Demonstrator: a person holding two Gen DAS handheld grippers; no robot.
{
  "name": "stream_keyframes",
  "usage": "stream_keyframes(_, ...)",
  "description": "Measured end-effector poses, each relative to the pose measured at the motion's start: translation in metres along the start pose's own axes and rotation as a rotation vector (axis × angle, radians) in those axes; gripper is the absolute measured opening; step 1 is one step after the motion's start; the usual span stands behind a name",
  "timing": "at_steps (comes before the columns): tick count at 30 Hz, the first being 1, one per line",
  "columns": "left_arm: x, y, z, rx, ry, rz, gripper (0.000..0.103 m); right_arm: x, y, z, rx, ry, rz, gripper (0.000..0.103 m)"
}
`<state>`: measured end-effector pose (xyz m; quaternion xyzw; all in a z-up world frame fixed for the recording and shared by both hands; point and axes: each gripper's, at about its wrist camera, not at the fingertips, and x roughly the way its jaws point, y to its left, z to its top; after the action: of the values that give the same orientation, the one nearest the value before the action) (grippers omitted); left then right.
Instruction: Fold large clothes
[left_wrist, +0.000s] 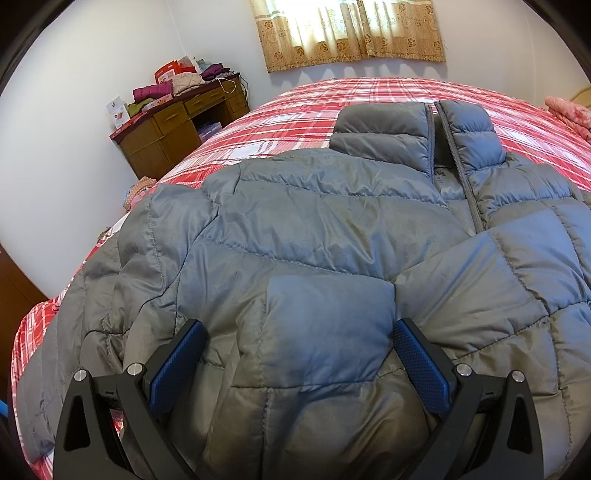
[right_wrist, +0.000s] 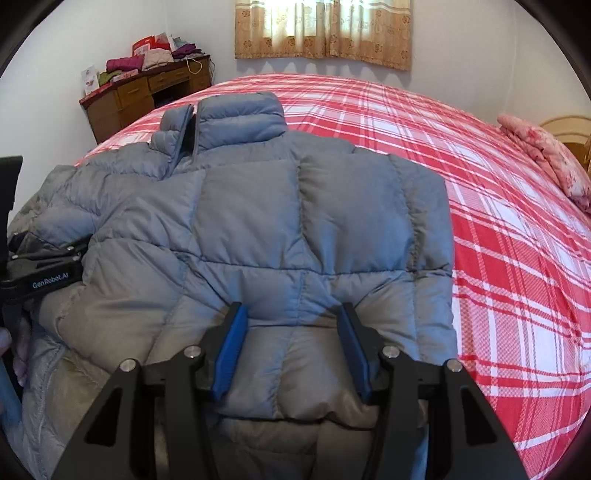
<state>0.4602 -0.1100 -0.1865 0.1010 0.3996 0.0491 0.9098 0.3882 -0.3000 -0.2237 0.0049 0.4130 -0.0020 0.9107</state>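
A grey quilted puffer jacket (left_wrist: 314, 229) lies on a bed with a red plaid sheet (left_wrist: 295, 110), collar toward the far side, sleeves folded in over the body. My left gripper (left_wrist: 299, 332) is open, its blue pads spread over a quilted panel near the jacket's lower part. In the right wrist view the jacket (right_wrist: 258, 221) lies the same way, and my right gripper (right_wrist: 293, 317) is open over its near right part. The left gripper's body (right_wrist: 44, 269) shows at the left edge, resting on the jacket.
A wooden desk (left_wrist: 177, 125) piled with folded clothes and boxes stands against the far left wall. A curtained window (left_wrist: 351, 33) is behind the bed. A pink floral pillow (right_wrist: 546, 158) lies at the bed's right side. Bare plaid sheet (right_wrist: 517, 258) stretches to the jacket's right.
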Motion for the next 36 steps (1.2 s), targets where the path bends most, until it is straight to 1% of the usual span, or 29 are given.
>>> stream_keyframes(10,0.001,0.000,0.001,0.010,0.002,0.010,0.102,0.001,0.004,-0.002,-0.011,-0.006,-0.020,0.055)
stream_keyframes(14,-0.006,0.008,0.004,0.025,0.016,-0.021,0.102,0.001,0.004,-0.002,-0.013,-0.005,-0.022,0.055)
stream_keyframes(15,-0.014,0.013,0.005,0.043,0.009,-0.011,0.102,0.000,0.003,-0.001,-0.012,-0.004,-0.017,0.056)
stream_keyframes(16,-0.022,0.019,0.005,0.053,-0.001,0.005,0.102,-0.002,0.002,0.000,-0.012,-0.001,-0.001,0.062)
stream_keyframes(17,-0.034,0.029,0.006,0.053,-0.020,0.023,0.102,-0.007,0.001,0.001,-0.018,-0.001,0.014,0.068)
stream_keyframes(18,-0.051,0.046,0.006,0.042,-0.046,0.022,0.102,-0.018,0.000,-0.001,-0.024,-0.022,0.016,0.081)
stream_keyframes(19,-0.067,0.065,0.004,0.028,-0.079,0.011,0.102,-0.027,-0.001,-0.003,-0.024,-0.047,0.013,0.092)
stream_keyframes(20,-0.081,0.083,0.001,0.022,-0.107,0.011,0.102,-0.043,-0.003,-0.007,-0.025,-0.099,0.012,0.096)
stream_keyframes(21,-0.093,0.103,-0.004,0.025,-0.132,0.035,0.102,-0.056,-0.004,-0.012,-0.029,-0.138,0.015,0.100)
stream_keyframes(23,-0.105,0.143,-0.018,0.023,-0.144,0.101,0.102,-0.070,-0.005,-0.018,-0.037,-0.163,0.020,0.100)
stream_keyframes(24,-0.106,0.170,-0.030,0.010,-0.123,0.144,0.102,-0.077,-0.005,-0.023,-0.039,-0.172,0.026,0.100)
stream_keyframes(26,-0.101,0.214,-0.052,-0.031,-0.071,0.213,0.102,-0.085,-0.004,-0.032,-0.043,-0.187,0.036,0.100)
stream_keyframes(27,-0.097,0.237,-0.065,-0.059,-0.038,0.260,0.102,-0.087,-0.003,-0.035,-0.045,-0.191,0.042,0.100)
stream_keyframes(28,-0.093,0.269,-0.083,-0.104,0.002,0.337,0.102,-0.089,0.000,-0.039,-0.048,-0.195,0.049,0.100)
stream_keyframes(29,-0.090,0.288,-0.094,-0.140,0.027,0.386,0.102,-0.090,0.002,-0.041,-0.053,-0.197,0.054,0.100)
stream_keyframes(30,-0.085,0.313,-0.110,-0.194,0.070,0.412,0.102,-0.091,0.005,-0.044,-0.061,-0.199,0.058,0.100)
stream_keyframes(32,-0.074,0.342,-0.130,-0.266,0.149,0.381,0.102,-0.089,0.011,-0.048,-0.076,-0.204,0.058,0.100)
stream_keyframes(33,-0.068,0.353,-0.138,-0.307,0.183,0.349,0.102,-0.088,0.012,-0.048,-0.078,-0.203,0.056,0.100)
stream_keyframes(35,-0.060,0.368,-0.148,-0.393,0.196,0.237,0.102,-0.086,0.014,-0.050,-0.079,-0.200,0.054,0.100)
stream_keyframes(36,-0.058,0.370,-0.150,-0.414,0.197,0.214,0.102,-0.087,0.014,-0.050,-0.079,-0.201,0.052,0.100)
